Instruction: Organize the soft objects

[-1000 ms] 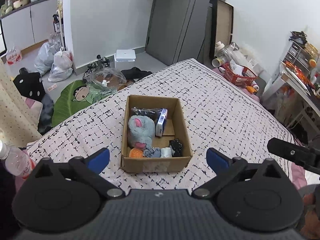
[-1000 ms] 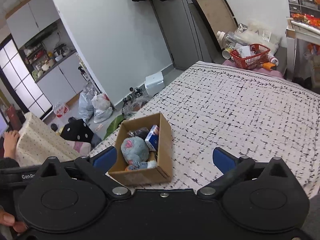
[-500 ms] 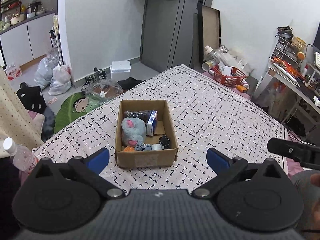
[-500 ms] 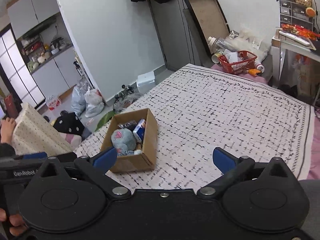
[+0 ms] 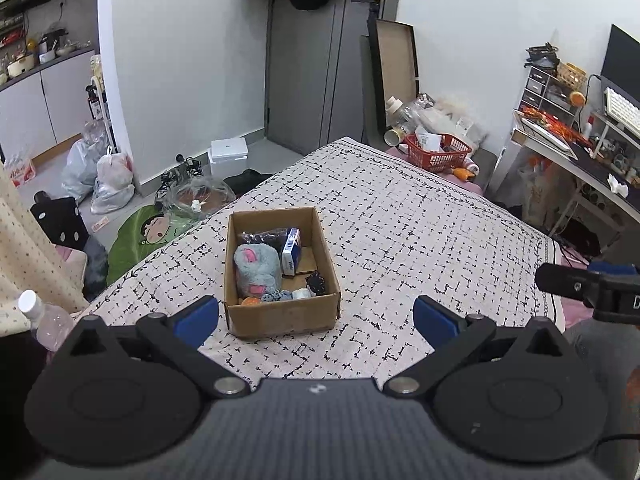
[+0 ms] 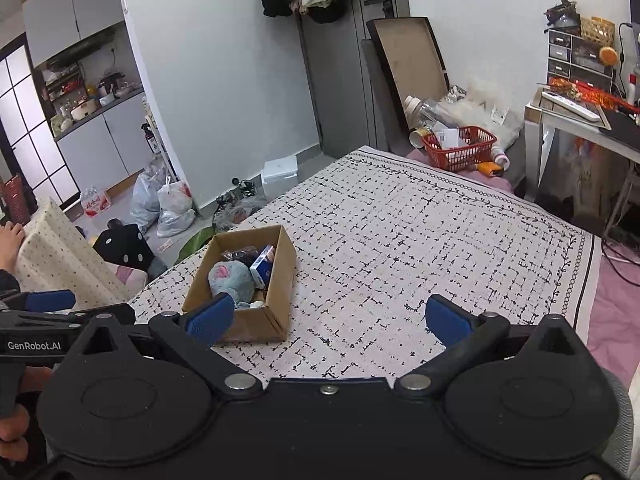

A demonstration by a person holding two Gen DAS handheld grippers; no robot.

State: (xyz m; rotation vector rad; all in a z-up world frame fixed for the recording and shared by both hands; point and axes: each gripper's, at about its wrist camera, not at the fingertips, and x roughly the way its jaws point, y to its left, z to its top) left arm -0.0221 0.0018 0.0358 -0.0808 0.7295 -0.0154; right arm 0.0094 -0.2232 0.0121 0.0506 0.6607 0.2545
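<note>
Left wrist view: left gripper [image 5: 316, 318] spread wide, empty, above near edge of bed cover [image 5: 420, 232]. Cardboard box [image 5: 280, 314] sits on cover just ahead, holding grey plush [image 5: 256, 270], blue-white carton [image 5: 291, 250], dark bag [image 5: 262, 238], small soft bits at front. Right gripper [image 6: 328, 320] also wide apart, empty, box at its left fingertip [image 6: 210, 316].

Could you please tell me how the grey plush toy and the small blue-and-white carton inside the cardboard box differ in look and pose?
The grey plush toy is rounded and fuzzy with pink patches; the blue-and-white carton is flat-sided with sharp edges and print. The plush toy is the bulkier, filling much of the left side; the carton is slim. The plush toy lies slumped, while the carton stands on edge, leaning beside it. Both sit inside the open cardboard box on the bed.
</note>
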